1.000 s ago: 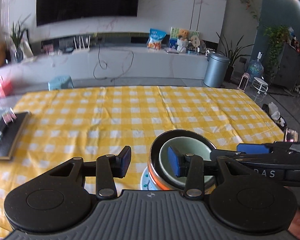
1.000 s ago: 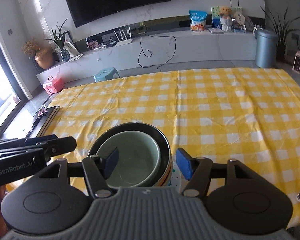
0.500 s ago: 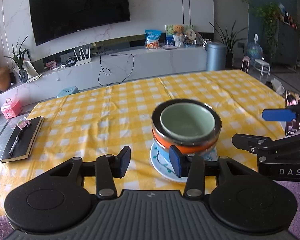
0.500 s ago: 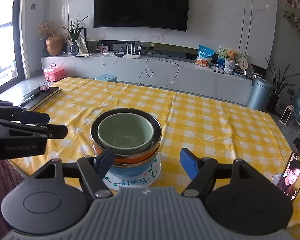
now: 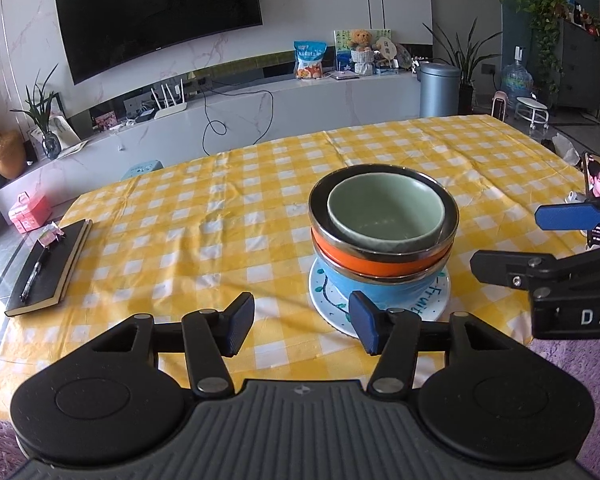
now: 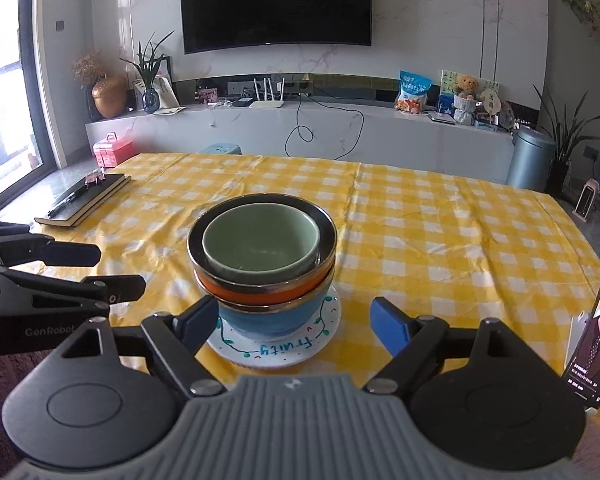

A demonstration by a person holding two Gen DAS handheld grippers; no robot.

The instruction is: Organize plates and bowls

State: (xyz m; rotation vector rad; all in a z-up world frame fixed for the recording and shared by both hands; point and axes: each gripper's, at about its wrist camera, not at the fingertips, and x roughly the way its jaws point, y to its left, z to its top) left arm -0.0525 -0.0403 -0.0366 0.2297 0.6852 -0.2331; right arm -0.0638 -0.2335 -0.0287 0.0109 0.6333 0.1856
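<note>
Both of your tongs have drawn back and lowered since a second ago, when they hovered right over the bowls; you now see the stack from the side. Your left tongs [image 5: 302, 328] are released and grasp nothing, with the stack ahead and to their right, the right pad just in front of the plate's near rim. Your right tongs [image 6: 292, 322] are likewise spread wide and empty, with the stack sitting ahead between the two pads, apart from both.

The green bowl [image 5: 384, 216] nests inside the orange bowl [image 5: 380, 260] with its metal rim, which sits in the blue bowl [image 5: 374, 286], and all three rest on the white plate [image 6: 276, 350] lettered "fruity". The plate lies on the desk [image 5: 180, 224], covered in a yellow-and-white checked cloth.

A black notebook [image 5: 46, 268] with a pen on it lies at the desk's left edge; a phone [image 6: 594, 340] stands at the right edge, screen lit. Beyond the desk, a dark television [image 6: 276, 4] hangs on a marble wall above a long white console.
</note>
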